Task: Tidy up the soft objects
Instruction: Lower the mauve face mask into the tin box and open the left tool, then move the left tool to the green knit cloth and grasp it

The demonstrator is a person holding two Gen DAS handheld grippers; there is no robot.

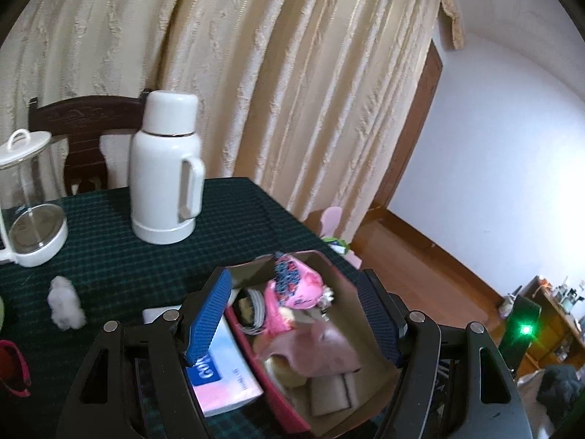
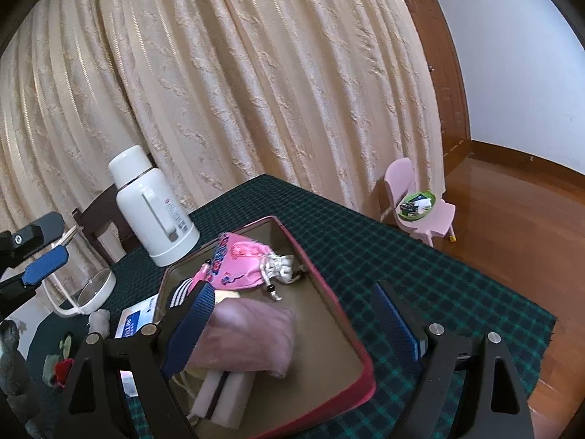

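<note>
Cream curtains hang behind a bench covered in dark green checked cloth. Going left to right on it: a glass kettle at the far left, a white cotton tuft lying loose nearer in, a white thermos, a tissue pack, then the red-rimmed tray that collects the soft things.

The tray already holds a pink drawstring pouch at its far end, a mauve folded cloth in the middle and a white sponge block nearest. The cloth's long axis seems to run across the tray; the pouch's cords point right.

The left gripper hovers over the tray, jaws spread and grasping nothing, the cloth just below them. The right gripper is likewise released and empty, straddling the tray's right rim.

The tuft lies well left of the tray, so the left gripper is probably the nearer; it has no clear long axis.
</note>
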